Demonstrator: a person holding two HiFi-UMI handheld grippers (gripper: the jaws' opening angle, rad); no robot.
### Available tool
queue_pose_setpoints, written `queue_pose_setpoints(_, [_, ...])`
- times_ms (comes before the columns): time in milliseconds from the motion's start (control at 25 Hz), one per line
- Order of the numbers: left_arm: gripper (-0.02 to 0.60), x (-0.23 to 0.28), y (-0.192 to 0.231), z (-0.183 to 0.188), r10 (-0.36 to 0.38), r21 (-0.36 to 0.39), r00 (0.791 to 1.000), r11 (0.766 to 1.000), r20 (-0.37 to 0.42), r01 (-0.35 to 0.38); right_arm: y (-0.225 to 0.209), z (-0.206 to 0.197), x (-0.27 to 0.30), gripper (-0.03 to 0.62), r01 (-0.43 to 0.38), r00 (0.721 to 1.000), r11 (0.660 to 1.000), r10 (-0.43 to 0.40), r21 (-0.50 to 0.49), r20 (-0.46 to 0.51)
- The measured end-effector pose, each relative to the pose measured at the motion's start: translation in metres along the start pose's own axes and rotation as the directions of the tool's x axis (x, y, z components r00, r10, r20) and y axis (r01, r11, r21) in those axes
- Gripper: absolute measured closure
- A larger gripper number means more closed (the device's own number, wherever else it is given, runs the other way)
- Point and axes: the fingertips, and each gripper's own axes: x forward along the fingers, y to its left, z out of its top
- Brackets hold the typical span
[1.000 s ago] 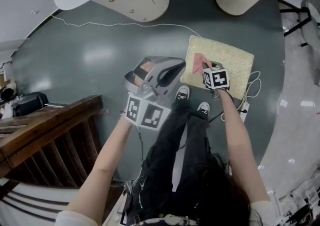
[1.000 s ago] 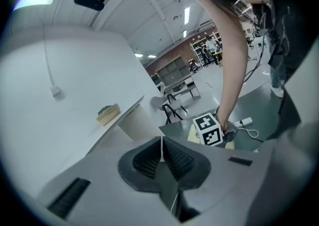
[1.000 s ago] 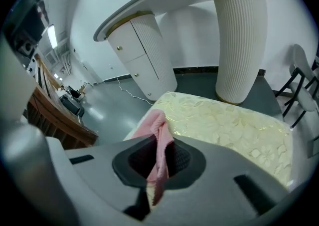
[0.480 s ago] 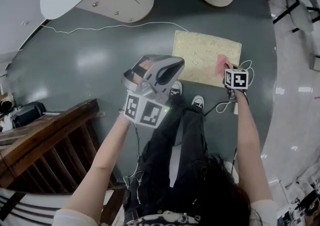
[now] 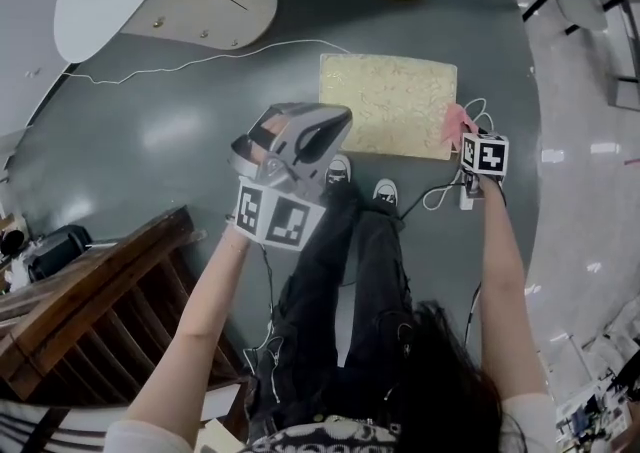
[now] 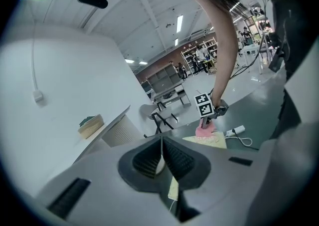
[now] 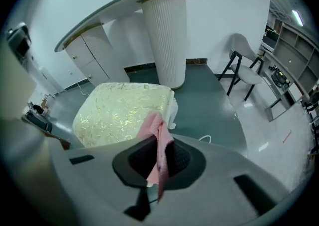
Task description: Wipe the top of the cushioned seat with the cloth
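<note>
Once central, cloth (image 5: 456, 126) at seat (image 5: 385, 106) edge

- R gripper (image 5: 464, 139) w/ cloth (image 5: 456, 124) swept across seat (image 5: 385, 106), from left-middle of top to right edge.
- Cloth now partly past that edge.

A glossy dark green floor (image 5: 160, 131) spreads ahead of the right gripper (image 7: 158, 162), where a white ribbed column (image 7: 164, 40) carries a curved white surface (image 7: 124, 5). To that gripper's right stands a pale chair (image 7: 242, 50) on black legs, with open shelving (image 7: 294, 45) farther right. Dark wooden furniture (image 5: 90, 291) sits behind and left of the left gripper (image 6: 162, 157), and strip lights (image 6: 179, 23) line the white ceiling above it.
</note>
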Motion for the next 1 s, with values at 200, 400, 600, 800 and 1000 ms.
queue_pose_setpoints(200, [0.569, -0.001, 0.002, -0.001, 0.002, -0.002, 1.0, 1.0, -0.003, -0.002, 0.054, 0.017, -0.016, 0.585, -0.129, 0.988, 0.986, 0.137, -0.104, 0.078])
queue_pose_setpoints(400, [0.569, -0.01, 0.005, -0.01, 0.01, -0.008, 1.0, 1.0, -0.017, -0.01, 0.138, 0.025, -0.008, 0.585, -0.254, 0.959, 0.947, 0.273, -0.198, 0.076])
queue_pose_setpoints(600, [0.569, -0.02, 0.006, -0.023, 0.024, -0.02, 0.999, 0.999, -0.039, -0.025, 0.226, 0.028, 0.003, 0.585, -0.382, 0.913, 0.891, 0.406, -0.243, 0.052])
queue_pose_setpoints(800, [0.569, -0.031, 0.009, -0.036, 0.038, -0.032, 0.998, 0.999, -0.058, -0.04, 0.288, 0.021, 0.017, 0.585, -0.449, 0.884, 0.848, 0.468, -0.281, 0.002])
queue_pose_setpoints(1000, [0.569, -0.044, 0.013, -0.053, 0.059, -0.048, 0.994, 0.997, -0.089, -0.063, 0.314, 0.008, 0.032, 0.585, -0.469, 0.878, 0.838, 0.477, -0.278, -0.045])
